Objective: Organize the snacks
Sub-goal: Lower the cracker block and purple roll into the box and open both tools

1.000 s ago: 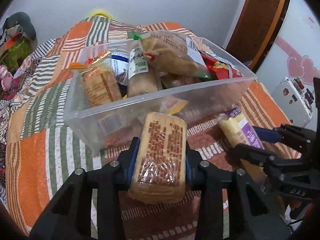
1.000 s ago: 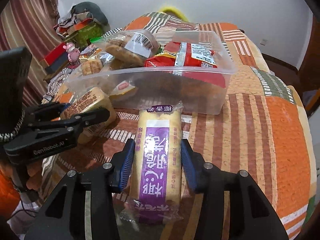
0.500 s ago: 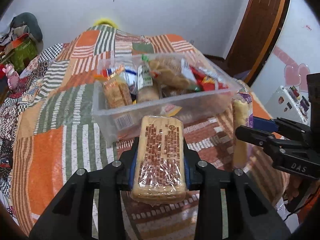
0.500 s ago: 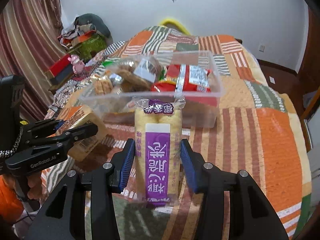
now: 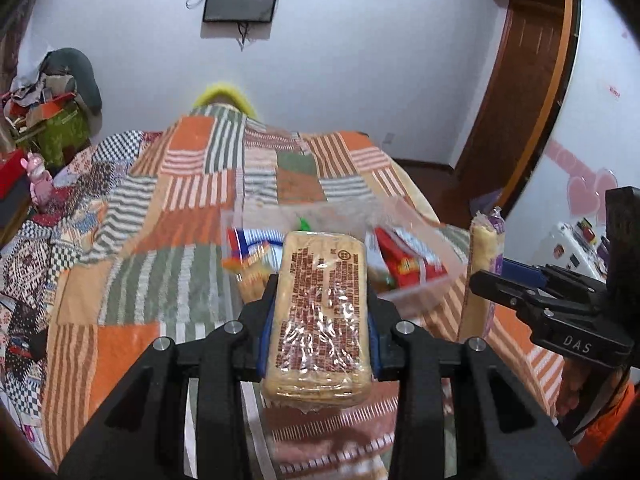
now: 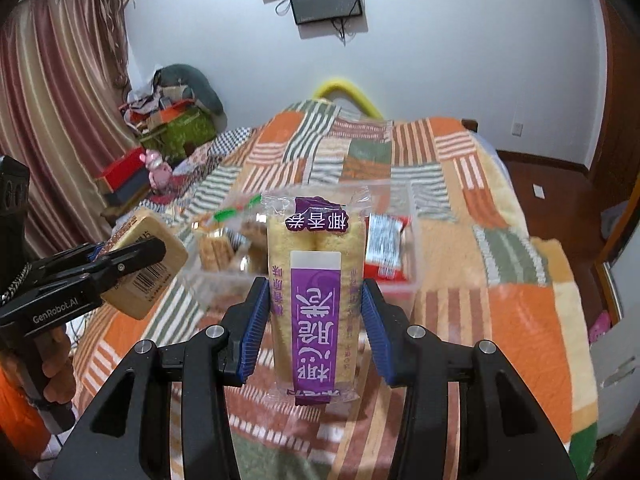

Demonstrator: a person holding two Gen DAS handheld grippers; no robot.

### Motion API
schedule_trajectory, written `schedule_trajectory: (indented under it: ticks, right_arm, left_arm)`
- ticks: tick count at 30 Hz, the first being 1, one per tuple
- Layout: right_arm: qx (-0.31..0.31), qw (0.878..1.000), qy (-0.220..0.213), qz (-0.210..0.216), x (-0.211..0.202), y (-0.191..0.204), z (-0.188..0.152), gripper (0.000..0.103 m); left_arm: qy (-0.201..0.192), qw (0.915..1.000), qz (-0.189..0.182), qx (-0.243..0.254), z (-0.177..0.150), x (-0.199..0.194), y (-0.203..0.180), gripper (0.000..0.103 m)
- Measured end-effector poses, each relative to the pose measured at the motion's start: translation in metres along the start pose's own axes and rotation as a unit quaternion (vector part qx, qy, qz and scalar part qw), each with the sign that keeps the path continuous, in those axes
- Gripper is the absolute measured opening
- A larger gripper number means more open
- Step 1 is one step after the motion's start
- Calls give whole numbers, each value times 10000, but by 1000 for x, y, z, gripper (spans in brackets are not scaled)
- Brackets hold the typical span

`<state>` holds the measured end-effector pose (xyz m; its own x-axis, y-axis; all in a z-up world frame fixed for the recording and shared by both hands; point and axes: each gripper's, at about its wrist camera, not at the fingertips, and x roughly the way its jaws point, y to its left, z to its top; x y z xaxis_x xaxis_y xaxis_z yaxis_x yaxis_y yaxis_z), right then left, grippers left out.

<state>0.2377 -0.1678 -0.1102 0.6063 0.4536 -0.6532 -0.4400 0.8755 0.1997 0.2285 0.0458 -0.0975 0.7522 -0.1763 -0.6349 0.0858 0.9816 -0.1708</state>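
Biscuit pack point(image 5: 322, 316) clamped in left tool point(image 5: 320, 320); purple-label cake point(image 6: 316, 304) clamped in right tool point(image 6: 314, 316).

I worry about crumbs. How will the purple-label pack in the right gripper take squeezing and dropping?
The purple-label pack probably holds soft sponge rolls, pale and rounded through the film, so it likely dents under the fingers. It probably weighs little. The glossy wrapper could slip. A drop into the clear bin seems harmless.

Two grippers point(image 5: 320, 320) point(image 6: 312, 312), two held snack packs point(image 5: 322, 316) point(image 6: 316, 300), one clear bin point(image 6: 404, 288).
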Motion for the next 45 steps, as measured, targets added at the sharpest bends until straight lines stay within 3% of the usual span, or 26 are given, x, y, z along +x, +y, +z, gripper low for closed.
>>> schedule_trajectory:
  ticks: [16,26,29,31,37,45]
  right_arm:
    - [-10,9999,-163,-48,45,-1,48,43]
    - [-3,9996,257,-153,86,-8,50,43]
    - [-15,9993,352,-111,89,-9,46,43]
    - [-20,9993,353,-107,87,-11,44,43]
    - [-43,9995,295,-84,73,-12,46,43]
    - [-239,9993,-295,-70,9,4,52,43]
  left_arm:
    - [-108,9994,292,-133,37,49,18,36]
    - [278,9984,362,-320,38,92,27,36]
    - [443,9978,234,-446,34,100,32,36]
    - [402,9981,204,-416,33,98,30,38]
    - [160,9995,209,-172,36,75,17,58]
    - [-553,9980,304,27,45,2,2,58]
